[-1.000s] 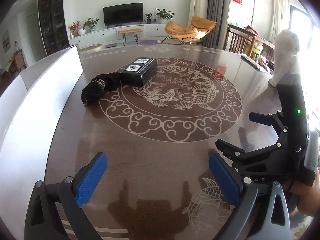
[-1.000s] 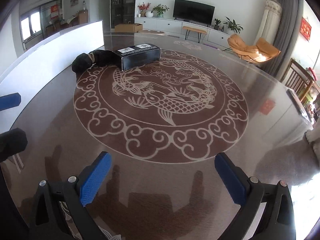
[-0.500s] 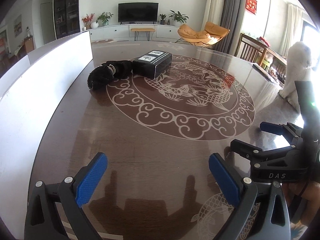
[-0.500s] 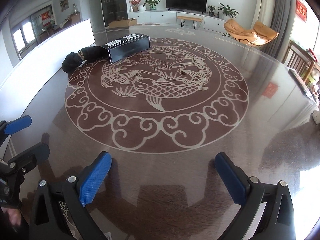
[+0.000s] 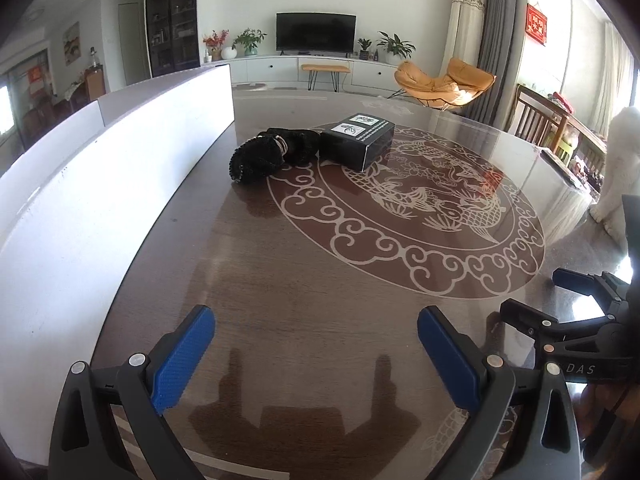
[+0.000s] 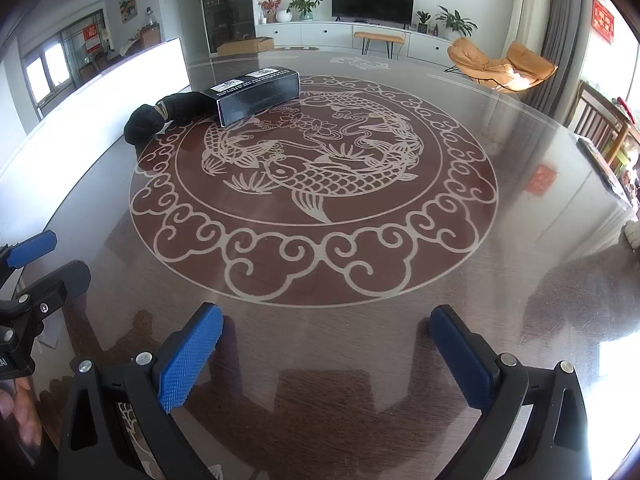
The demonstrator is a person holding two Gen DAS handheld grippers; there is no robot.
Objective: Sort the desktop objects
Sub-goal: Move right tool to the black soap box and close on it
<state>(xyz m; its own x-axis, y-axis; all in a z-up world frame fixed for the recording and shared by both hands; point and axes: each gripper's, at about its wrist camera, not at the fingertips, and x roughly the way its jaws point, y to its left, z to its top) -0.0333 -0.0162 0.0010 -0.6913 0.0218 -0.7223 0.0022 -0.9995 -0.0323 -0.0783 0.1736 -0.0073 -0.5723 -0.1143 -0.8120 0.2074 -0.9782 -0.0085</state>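
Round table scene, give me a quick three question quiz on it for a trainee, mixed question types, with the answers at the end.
1. True or false: the black box stands apart from the black fabric bundle, with bare table between them.
2. Multiple choice: what do the left gripper and the right gripper hold? A) the box B) the bundle C) nothing, both open
3. Fill in: the long white panel stands along the ___ side of the round table, as seen from both wrist views.

Key
1. False: the bundle lies right against the box's end.
2. C
3. left
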